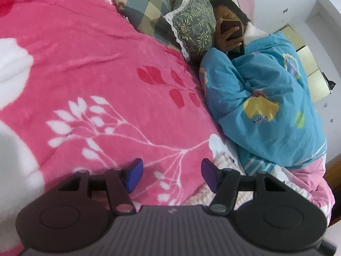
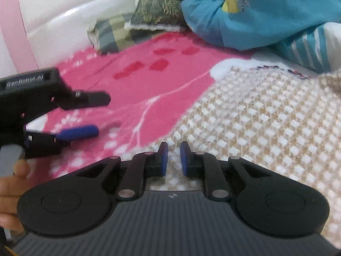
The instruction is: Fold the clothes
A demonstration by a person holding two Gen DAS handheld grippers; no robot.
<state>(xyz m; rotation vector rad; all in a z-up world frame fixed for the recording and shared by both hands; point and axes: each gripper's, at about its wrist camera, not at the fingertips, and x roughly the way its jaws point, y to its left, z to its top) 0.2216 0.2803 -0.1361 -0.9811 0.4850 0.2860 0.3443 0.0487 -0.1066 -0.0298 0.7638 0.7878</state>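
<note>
A beige knit garment [image 2: 255, 123] with a white diamond pattern lies on the pink floral blanket [image 2: 149, 81]. My right gripper [image 2: 173, 157] is at the garment's near left edge. Its blue pads stand only a narrow slit apart, and the knit fabric seems pinched between them. In the left wrist view my left gripper [image 1: 171, 175] hovers open over the pink blanket [image 1: 96, 64] with nothing between its pads. A corner of the garment [image 1: 223, 157] shows just beyond its right finger. The left gripper [image 2: 102, 115] also appears at the left in the right wrist view, held by a hand [image 2: 10, 183].
A person [image 1: 230, 36] lies at the bed's right side under a blue quilt [image 1: 266, 106], holding a phone. A checked pillow [image 1: 140, 2] and a grey leaf-print pillow [image 1: 194, 25] lie at the head. A white and pink headboard [image 2: 53, 21] stands behind.
</note>
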